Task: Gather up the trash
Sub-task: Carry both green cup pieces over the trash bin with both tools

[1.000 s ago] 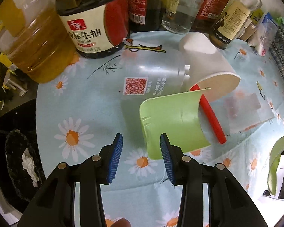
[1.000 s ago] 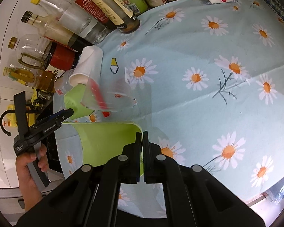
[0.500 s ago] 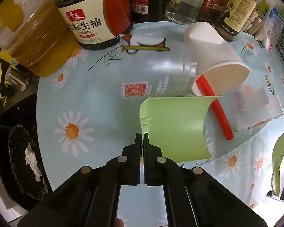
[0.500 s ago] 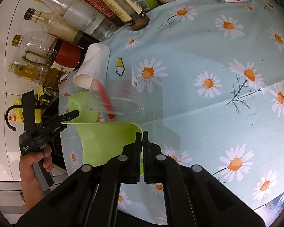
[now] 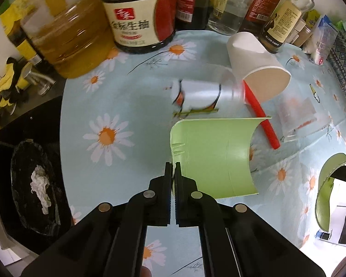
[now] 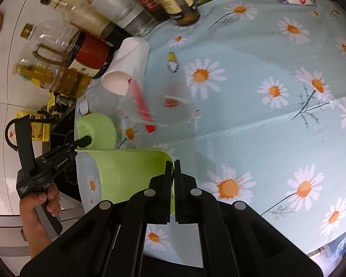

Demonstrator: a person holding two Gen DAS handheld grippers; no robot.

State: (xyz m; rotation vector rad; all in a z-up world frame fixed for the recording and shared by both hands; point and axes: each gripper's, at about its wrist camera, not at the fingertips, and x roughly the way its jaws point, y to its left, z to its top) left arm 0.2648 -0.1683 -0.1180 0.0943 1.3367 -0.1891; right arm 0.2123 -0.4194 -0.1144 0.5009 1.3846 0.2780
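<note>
Green paper piece (image 5: 213,159), left-wrist view: left gripper (image 5: 173,169), open a second ago, now clamped on its edge, collection begun; right-wrist view: right gripper (image 6: 173,168) clamped on second green piece (image 6: 131,173) above daisy tablecloth (image 6: 276,127).

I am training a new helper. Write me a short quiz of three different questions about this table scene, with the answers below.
1. True or false: the left tool is closed on the edge of a green cup.
2. What red thing sticks out of the white paper cup lying on its side?
3. The right tool holds: A) a bottle, B) another green cup, C) nothing.

Key:
1. True; its fingers pinch the rim.
2. A red straw.
3. B; it is closed on that cup's rim, above the daisy tablecloth.
</note>
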